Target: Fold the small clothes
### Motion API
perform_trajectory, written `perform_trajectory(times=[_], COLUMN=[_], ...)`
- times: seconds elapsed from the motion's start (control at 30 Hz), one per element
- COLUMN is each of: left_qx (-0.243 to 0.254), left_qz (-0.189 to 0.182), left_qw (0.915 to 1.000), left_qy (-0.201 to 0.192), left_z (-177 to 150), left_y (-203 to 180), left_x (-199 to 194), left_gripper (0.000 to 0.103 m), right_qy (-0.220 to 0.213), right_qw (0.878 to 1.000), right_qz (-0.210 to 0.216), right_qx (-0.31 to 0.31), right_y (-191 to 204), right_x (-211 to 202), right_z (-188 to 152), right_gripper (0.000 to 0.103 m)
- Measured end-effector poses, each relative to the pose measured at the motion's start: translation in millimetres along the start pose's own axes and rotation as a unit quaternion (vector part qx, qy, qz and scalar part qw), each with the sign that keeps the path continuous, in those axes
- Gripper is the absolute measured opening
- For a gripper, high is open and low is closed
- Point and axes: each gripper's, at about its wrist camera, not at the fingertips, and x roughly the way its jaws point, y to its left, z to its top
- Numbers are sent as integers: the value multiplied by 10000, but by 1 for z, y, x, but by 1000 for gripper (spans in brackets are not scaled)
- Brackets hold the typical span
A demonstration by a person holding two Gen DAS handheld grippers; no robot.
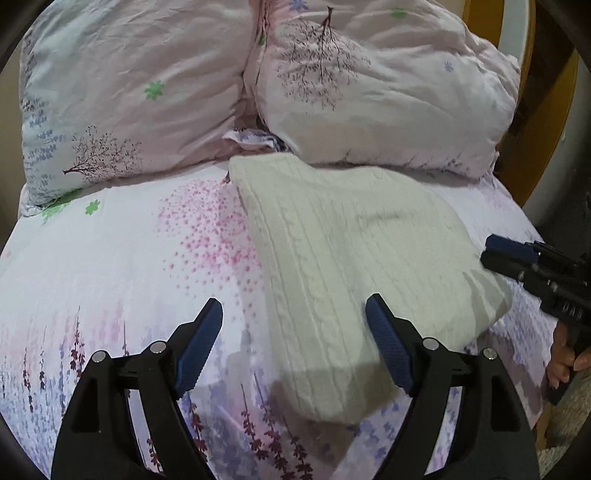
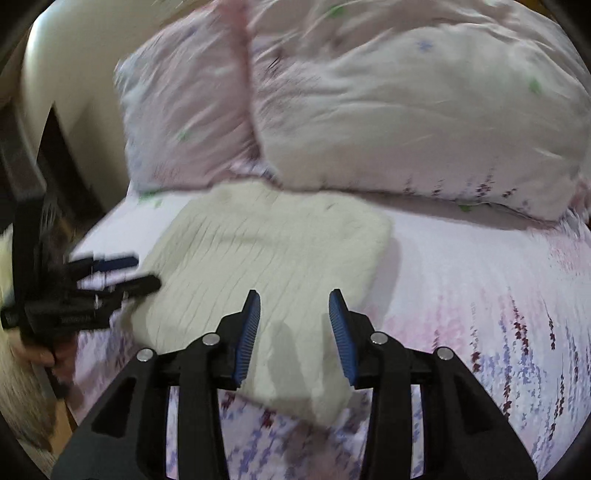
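A cream cable-knit garment [image 1: 354, 258] lies folded flat on the flowered bed sheet [image 1: 122, 266], its far edge against the pillows. My left gripper [image 1: 293, 304] hangs open and wide over its near left part: one finger is over the sheet, the other over the knit, and nothing is gripped. The right gripper [image 1: 489, 251] reaches in from the right edge at the garment's side. In the right wrist view, which is blurred, my right gripper [image 2: 294, 295] stands open above the garment's [image 2: 266, 251] near end, pads clear of it. The left gripper [image 2: 146, 272] shows at the garment's left side.
Two pale pink flowered pillows [image 1: 129, 96] [image 1: 388, 85] lie along the far side of the bed. Wooden and white furniture [image 1: 517, 29] stands beyond the bed's corner. A person's hand [image 1: 565, 354] holds the other gripper's handle at the bed's edge.
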Motion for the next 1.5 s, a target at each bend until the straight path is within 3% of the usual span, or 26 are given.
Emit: perform_trajectory(times=[0.1, 0.3, 0.4, 0.43, 0.57, 0.67, 0.83, 0.97, 1.13, 1.5], left_qx=[-25, -283, -172, -109, -78, -75, -75, -40, 16, 54], left_qz=[2, -108, -26, 12, 5, 146, 407, 534, 687, 719], left_qw=[9999, 9994, 9998, 9999, 9996, 9994, 9991, 9985, 9966, 9932], left_qy=[127, 156, -65, -125, -280, -310, -122, 130, 462, 919], left_z=[-1, 0, -7, -11, -30, -47, -71, -85, -96, -105], left_y=[-1, 0, -3, -4, -4, -6, -10, -17, -28, -38], left_x=[11, 23, 4, -4, -30, -43, -51, -50, -44, -30], left_gripper=[85, 91, 91, 91, 100, 102, 102, 102, 102, 102], right_qy=[604, 576, 447, 373, 46, -135, -224, 9, 398, 993], right_qw=[9973, 9974, 9983, 9984, 9988, 9987, 9984, 9989, 9949, 9872], right_qz=[-353, -426, -372, -407, -464, -460, -386, -456, -891, -1233], right_qx=[-202, -95, 102, 140, 142, 192, 335, 144, -258, -212], right_y=[7, 3, -1, -2, 3, 4, 6, 18, 38, 40], right_x=[30, 32, 12, 5, -26, -44, -60, -59, -47, -22], right_z=[-10, -7, -10, -11, -21, -32, -48, -64, -84, -100], right_gripper=[39, 50, 69, 80, 94, 101, 101, 101, 101, 101])
